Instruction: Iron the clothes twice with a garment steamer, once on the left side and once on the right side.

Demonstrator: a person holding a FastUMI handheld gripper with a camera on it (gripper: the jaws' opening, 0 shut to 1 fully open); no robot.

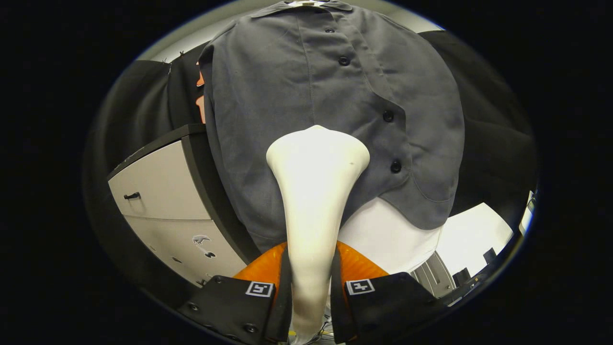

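A grey button-up shirt (297,96) hangs in front of me, with dark buttons (388,116) running down its placket. A white garment shows under its lower hem (388,235). My gripper (310,282) is shut on the handle of a white garment steamer (313,191). The steamer's flared head (317,151) points up against the lower middle of the shirt, just left of the button line. Both fingers (282,287) press on the slim handle from either side.
A grey drawer cabinet (163,201) with a dark top and a small black handle (132,195) stands close to the left of the shirt. Black cloth hangs behind on both sides. A pale surface (474,235) lies low to the right.
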